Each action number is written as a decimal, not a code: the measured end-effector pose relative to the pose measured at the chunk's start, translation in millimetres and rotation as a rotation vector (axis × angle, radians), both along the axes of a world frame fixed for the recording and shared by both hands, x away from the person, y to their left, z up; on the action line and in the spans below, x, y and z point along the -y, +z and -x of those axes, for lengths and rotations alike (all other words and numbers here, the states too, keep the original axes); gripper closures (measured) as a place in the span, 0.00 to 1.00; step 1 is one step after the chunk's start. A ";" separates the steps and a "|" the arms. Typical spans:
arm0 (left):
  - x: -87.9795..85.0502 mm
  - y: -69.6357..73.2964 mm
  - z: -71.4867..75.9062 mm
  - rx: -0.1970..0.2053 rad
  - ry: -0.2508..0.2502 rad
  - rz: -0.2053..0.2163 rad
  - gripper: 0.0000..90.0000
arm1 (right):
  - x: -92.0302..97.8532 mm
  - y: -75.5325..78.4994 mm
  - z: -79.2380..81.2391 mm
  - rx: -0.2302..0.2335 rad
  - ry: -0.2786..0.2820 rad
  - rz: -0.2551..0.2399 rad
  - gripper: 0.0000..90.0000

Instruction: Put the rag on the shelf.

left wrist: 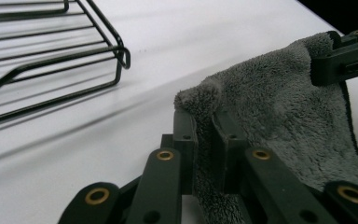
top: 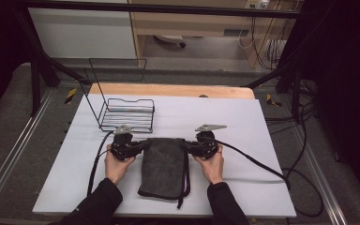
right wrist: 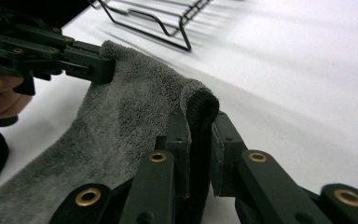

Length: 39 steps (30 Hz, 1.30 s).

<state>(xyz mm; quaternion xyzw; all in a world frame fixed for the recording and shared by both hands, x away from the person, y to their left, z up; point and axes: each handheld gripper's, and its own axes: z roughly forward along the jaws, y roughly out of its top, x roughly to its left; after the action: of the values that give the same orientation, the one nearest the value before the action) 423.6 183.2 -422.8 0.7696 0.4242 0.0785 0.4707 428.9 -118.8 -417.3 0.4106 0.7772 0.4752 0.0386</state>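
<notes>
Black-sleeved forearms come in from the near edge of the white table [top: 262, 140], each hand wrapped around a black two-jaw gripper. Between them hangs a dark grey fluffy towel [top: 165, 164], folded into a long strip with a darker hem along its right side. Its far end is lifted and stretched level between the two tools, while its near end trails down onto the table close to the person.

On the person's left, the left gripper [top: 143, 144] points inward and pinches the towel's far left corner. Seen from its own camera, the jaws stand narrow with a fold of grey pile [left wrist: 205, 100] squeezed between them and bulging above their tips. The left hand [top: 116, 165] grips the body from below.

On the other side, the right gripper [top: 186, 144] mirrors it, clamped on the towel's far right corner. Its own view shows the jaws drawn close together on a rolled edge of cloth [right wrist: 199, 105], with the left gripper [right wrist: 103, 66] biting the opposite corner farther off. The right hand [top: 212, 165] holds that tool.

Beyond the towel, toward the far left of the table, stands a black wire basket [top: 126, 115] with its tall handle loop raised. It sits apart from the cloth and both grippers.
</notes>
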 end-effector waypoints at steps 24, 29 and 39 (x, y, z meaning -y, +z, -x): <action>-5.1 34.9 31.6 0.133 -0.025 0.068 0.90 | 5.8 28.2 31.0 0.173 -0.003 -0.073 0.90; -6.4 43.9 37.7 0.171 -0.027 0.088 0.90 | 7.5 37.1 36.1 0.211 -0.008 -0.090 0.90; -10.1 62.9 48.0 0.228 -0.028 0.130 0.90 | 7.3 57.0 47.2 0.289 -0.006 -0.110 0.90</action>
<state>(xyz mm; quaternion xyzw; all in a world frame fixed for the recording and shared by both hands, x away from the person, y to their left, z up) 375.6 193.3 -359.9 0.7294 0.3614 0.1313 0.5658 381.7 -126.1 -360.2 0.3417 0.7352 0.5711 0.1288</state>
